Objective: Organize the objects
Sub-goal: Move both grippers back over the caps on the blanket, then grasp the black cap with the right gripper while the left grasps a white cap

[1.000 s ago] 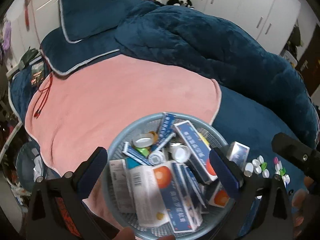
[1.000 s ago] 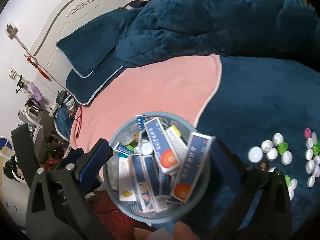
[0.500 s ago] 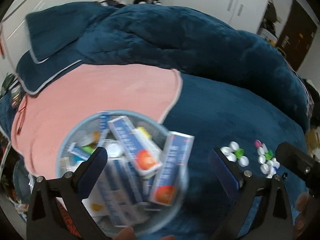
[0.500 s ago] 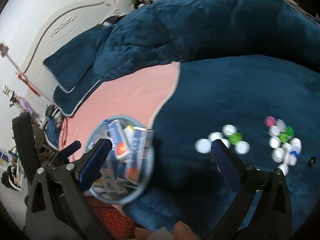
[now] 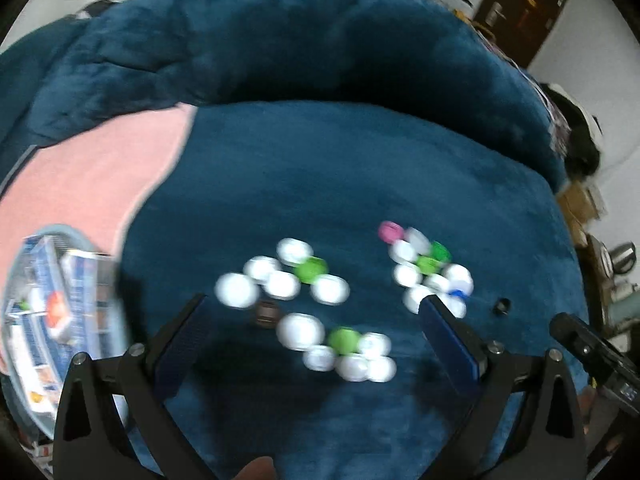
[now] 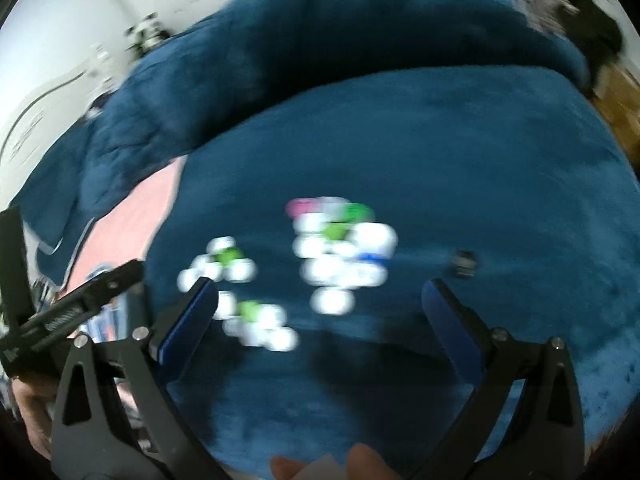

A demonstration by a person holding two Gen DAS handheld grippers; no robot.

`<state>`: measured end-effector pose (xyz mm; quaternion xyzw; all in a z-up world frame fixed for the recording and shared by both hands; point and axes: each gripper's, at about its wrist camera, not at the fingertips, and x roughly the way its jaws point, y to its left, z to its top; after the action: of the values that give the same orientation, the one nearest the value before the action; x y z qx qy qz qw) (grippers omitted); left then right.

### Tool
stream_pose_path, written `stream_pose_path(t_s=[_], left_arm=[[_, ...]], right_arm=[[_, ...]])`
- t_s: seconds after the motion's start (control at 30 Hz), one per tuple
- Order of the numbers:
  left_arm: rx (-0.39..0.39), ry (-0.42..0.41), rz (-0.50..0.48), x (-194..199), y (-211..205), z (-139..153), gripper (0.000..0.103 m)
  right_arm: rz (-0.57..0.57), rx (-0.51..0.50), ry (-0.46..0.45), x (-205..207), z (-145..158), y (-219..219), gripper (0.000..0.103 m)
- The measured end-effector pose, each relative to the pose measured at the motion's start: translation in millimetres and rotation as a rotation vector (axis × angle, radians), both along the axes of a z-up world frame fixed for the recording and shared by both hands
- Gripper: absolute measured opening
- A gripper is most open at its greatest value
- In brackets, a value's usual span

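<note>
Several bottle caps, mostly white with some green, one pink and one blue, lie in loose clusters on the dark blue blanket (image 5: pixel 360 168). One cluster (image 5: pixel 280 276) sits ahead of my left gripper (image 5: pixel 314 312), which is open with nothing between its fingers. In the right wrist view, motion blur smears the caps (image 6: pixel 340 248) lying beyond my open right gripper (image 6: pixel 318 300). A round mesh basket (image 5: pixel 76 236) filled with blue-and-white medicine boxes sits at the far left. A small dark brown cap (image 5: pixel 266 314) lies near the left finger.
A pink towel (image 5: pixel 92 176) covers the bed beside the basket. A bunched blue duvet (image 5: pixel 280 40) rises behind the caps. A small black object (image 5: pixel 502 306) lies right of the caps. The other gripper (image 6: pixel 80 304) shows at the left of the right wrist view.
Both grippers have swung right, away from the basket and over the caps. The basket slid from the centre to the left edge of view. The jaws stayed open.
</note>
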<state>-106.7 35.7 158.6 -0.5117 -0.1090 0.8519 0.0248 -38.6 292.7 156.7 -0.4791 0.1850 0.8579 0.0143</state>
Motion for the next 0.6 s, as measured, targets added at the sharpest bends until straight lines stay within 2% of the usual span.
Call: stream_pose_path(t_s=[0.17,0.3,0.37,0.43,0.47,0.57,0.6], left_arm=[[-0.006,-0.033,-0.079,-11.2,45.7,-13.8,0.102],[-0.024,-0.071,-0.111,-18.8,63.2,-29.4,0.102],[-0.047,-0.081,-0.11,-22.5,67.3,-37.1,0.102],[-0.076,-0.096,-0.117,-25.2,70.8,-45.8,0.102],[-0.083,-0.101,-0.124,-26.2,72.7,-48.9,0.102],[-0.11,-0.103,-0.136,-27.7,77.5,-55.4,0.102],[-0.114,-0.101,-0.14,-27.6,79.4,-57.7,0.102]], right_arm=[[-0.124,-0.01,-0.053,9.6,-22.4,59.8,0.103],[-0.143,0.002,-0.087,2.3,-48.2,81.3,0.103],[-0.144,0.057,-0.119,-5.3,-66.2,85.8,0.102],[-0.121,0.109,-0.144,-15.7,-80.5,85.2,0.098],[-0.109,0.13,-0.156,-21.6,-86.6,83.1,0.092],[-0.085,0.161,-0.193,-35.3,-103.0,78.8,0.085],[-0.082,0.17,-0.212,-38.8,-109.4,78.0,0.076]])
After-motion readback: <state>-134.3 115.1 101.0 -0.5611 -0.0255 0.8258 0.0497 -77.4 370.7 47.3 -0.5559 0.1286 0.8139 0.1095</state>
